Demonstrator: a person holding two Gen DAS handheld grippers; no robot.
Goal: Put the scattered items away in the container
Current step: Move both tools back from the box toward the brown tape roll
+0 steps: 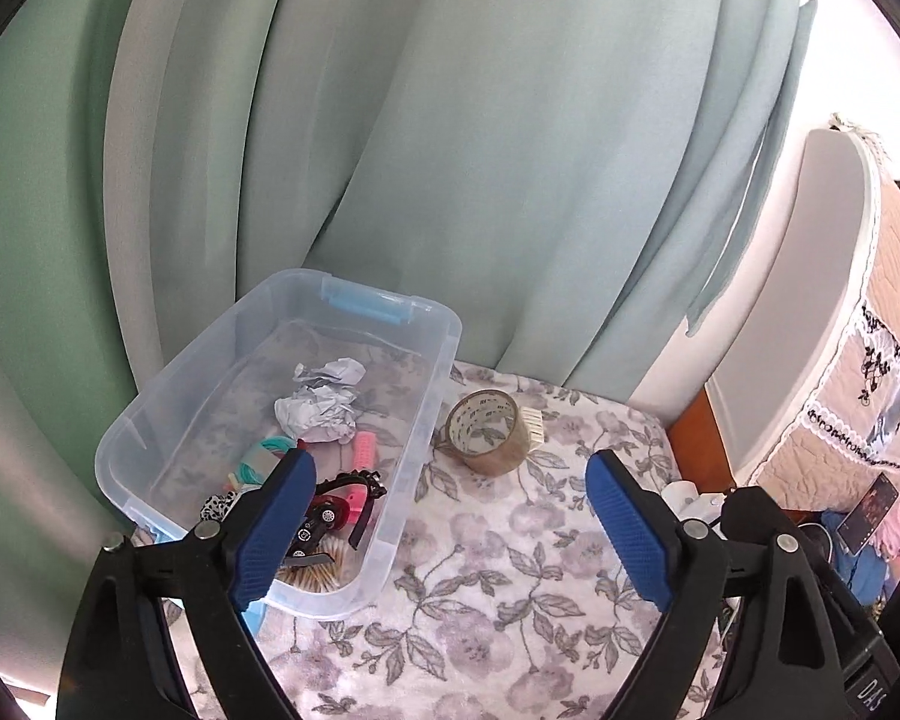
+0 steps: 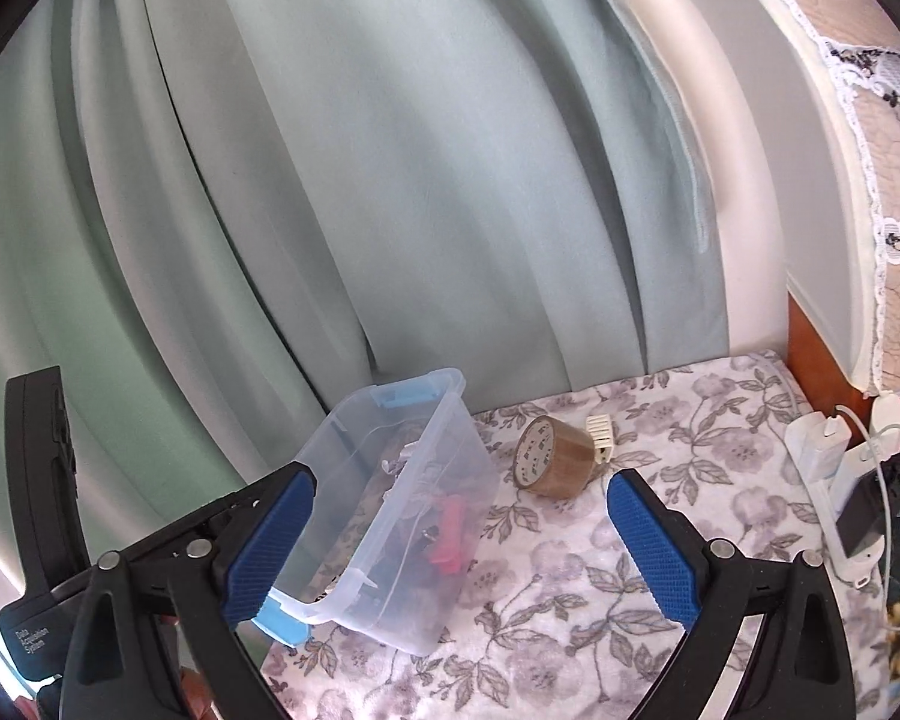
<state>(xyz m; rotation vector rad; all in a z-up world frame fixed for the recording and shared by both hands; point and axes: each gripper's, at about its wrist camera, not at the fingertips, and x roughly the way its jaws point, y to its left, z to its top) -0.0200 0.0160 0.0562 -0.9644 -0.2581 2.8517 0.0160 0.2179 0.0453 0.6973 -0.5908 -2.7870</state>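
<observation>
Blue ribbed pads on black arms frame both views: the left gripper [image 1: 450,534] stands spread wide with nothing between its jaws, and the right gripper [image 2: 459,546] is likewise wide apart and empty.

Under the left gripper's left pad sits the clear plastic storage bin with blue latches [image 1: 432,396], already holding a crumpled grey-white paper ball [image 1: 324,399], a pink ribbed clip [image 1: 364,449], a red toy car [image 1: 330,513] and other small bits. Ahead of both grippers, just right of the bin, a brown roll of packing tape [image 1: 486,432] lies on the plush floral blanket [image 1: 510,600], touching or nearly touching a small cream comb-like clip [image 1: 533,423].

Likely trouble: the roll is smooth, rigid and round, so a pinch across its curved wall could squirt it away over the soft, yielding pile. The thin-walled bin is light; a careless knock might shove or tip it. The small clip's slim teeth could slip between the pads.
</observation>
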